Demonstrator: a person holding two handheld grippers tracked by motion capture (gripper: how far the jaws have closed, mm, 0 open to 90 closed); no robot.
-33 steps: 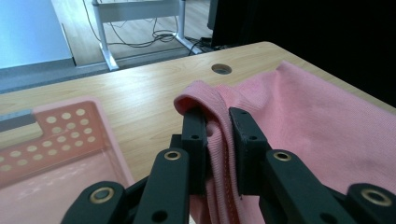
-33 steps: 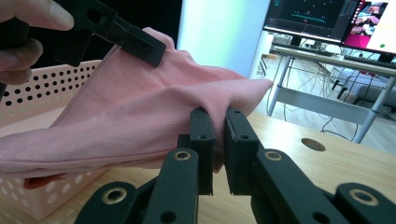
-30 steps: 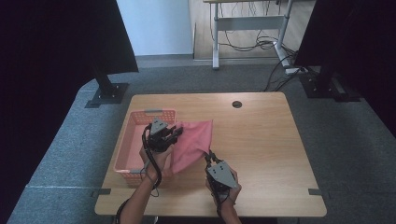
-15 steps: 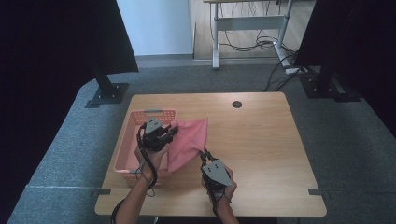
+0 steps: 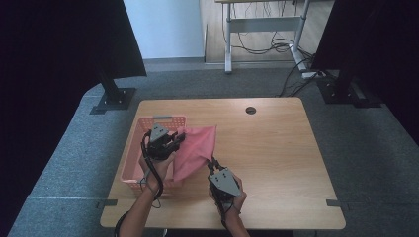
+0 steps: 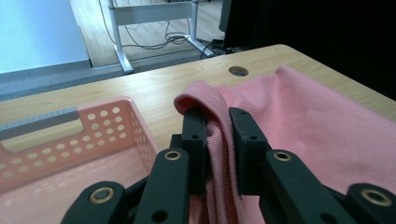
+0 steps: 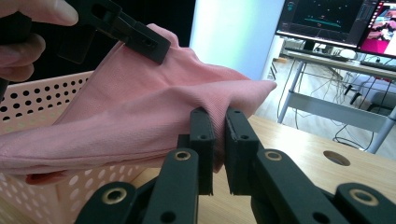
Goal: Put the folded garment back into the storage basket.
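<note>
A pink knitted cloth [image 5: 195, 148] is held up between the two grippers, above the right edge of a pink perforated plastic basket [image 5: 133, 163] that stands on the left part of the light wooden table [image 5: 276, 148]. In the high view the cloth hangs stretched like a sheet, with its far part reaching over the table just beside the basket and its lower end falling against the basket wall.

The left gripper [image 5: 170, 140] is over the basket, at the far left corner of the cloth. In the left gripper view its black jaws pinch a folded edge of the cloth [image 6: 217, 121], which fills the narrow gap between them and rises a little above the tips. The inside of the basket [image 6: 70, 154] is seen at the left of that view.

The right gripper [image 5: 213, 165] is nearer to the person, over the table at the right side of the cloth. In the right gripper view its jaws are nearly pressed together on a thin fold of the cloth [image 7: 140, 121], with only a slim gap between them. The same view shows the left gripper [image 7: 135, 35] farther off, gripping the upper corner, and the basket [image 7: 42, 102] below the cloth
</note>
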